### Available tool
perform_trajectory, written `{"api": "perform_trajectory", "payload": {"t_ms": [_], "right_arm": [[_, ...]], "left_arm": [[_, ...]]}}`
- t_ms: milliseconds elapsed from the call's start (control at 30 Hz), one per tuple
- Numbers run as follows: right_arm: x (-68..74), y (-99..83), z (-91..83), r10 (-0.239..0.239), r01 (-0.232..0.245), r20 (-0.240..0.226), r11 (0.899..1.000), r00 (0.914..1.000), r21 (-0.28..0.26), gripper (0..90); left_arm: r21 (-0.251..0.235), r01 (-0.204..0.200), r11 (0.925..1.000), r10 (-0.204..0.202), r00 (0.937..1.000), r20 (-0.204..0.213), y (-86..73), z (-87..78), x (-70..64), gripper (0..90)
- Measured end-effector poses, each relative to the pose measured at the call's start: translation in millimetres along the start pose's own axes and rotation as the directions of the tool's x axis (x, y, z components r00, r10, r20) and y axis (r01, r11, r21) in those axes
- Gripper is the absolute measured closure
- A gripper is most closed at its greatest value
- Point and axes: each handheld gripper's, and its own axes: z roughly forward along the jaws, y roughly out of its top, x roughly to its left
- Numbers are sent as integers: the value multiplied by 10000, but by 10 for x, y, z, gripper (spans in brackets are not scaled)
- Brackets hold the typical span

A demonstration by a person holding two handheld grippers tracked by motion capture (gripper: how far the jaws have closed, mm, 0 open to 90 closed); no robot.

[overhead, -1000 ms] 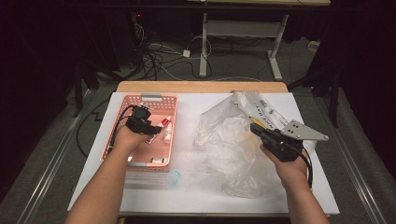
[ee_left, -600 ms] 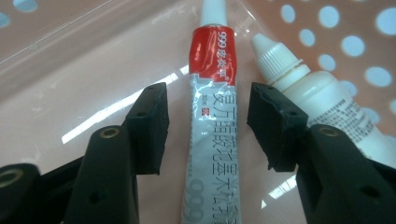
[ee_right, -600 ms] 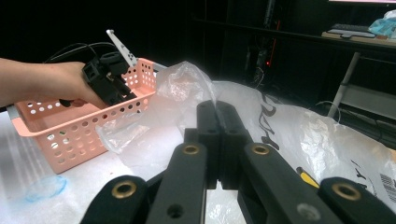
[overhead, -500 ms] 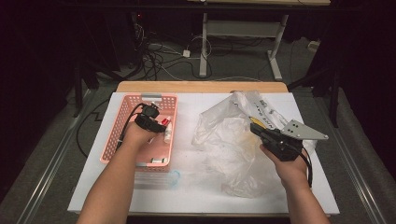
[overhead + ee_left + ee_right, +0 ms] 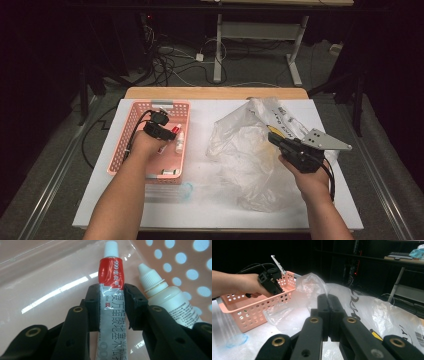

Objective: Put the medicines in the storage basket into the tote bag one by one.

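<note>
My left gripper (image 5: 110, 307) pinches a red and silver tube (image 5: 111, 302) inside the pink basket (image 5: 131, 125). A white bottle (image 5: 165, 301) lies just beside it, at 3 o'clock. My right gripper (image 5: 328, 312) has its jaws pressed together on the clear plastic bag (image 5: 245, 150), at 3 o'clock from the basket.

- The tube (image 5: 111, 305) is silver with a red top part and white cap, inside the pink basket (image 5: 131, 131).
- A white dropper bottle (image 5: 167, 295) lies just beside it.
</note>
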Motion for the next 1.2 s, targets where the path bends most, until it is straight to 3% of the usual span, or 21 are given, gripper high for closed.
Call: {"api": "perform_trajectory", "payload": {"t_ms": [167, 700, 800, 867, 1200], "right_arm": [[0, 4, 0, -11, 11, -5, 10000, 10000, -13, 900], [17, 31, -31, -37, 37, 2, 9999, 10000, -148, 900], [25, 35, -34, -55, 55, 0, 9999, 10000, -152, 900], [28, 37, -35, -52, 52, -17, 9999, 10000, -150, 900], [38, 46, -30, -69, 68, -25, 9998, 10000, -193, 900]], "left_arm": [[-125, 270, 9996, -271, 9996, -97, -10, -95, 32, 663], [-1111, 162, 9937, -166, 9999, -31, -181, -505, -123, 663], [-1353, 171, 9907, -159, 9998, 103, -260, -585, -172, 662], [-1473, 35, 9891, -41, 10000, -37, -302, -636, -210, 662], [-2323, 225, 9724, -193, 9997, 163, -539, -849, -301, 662]]}}
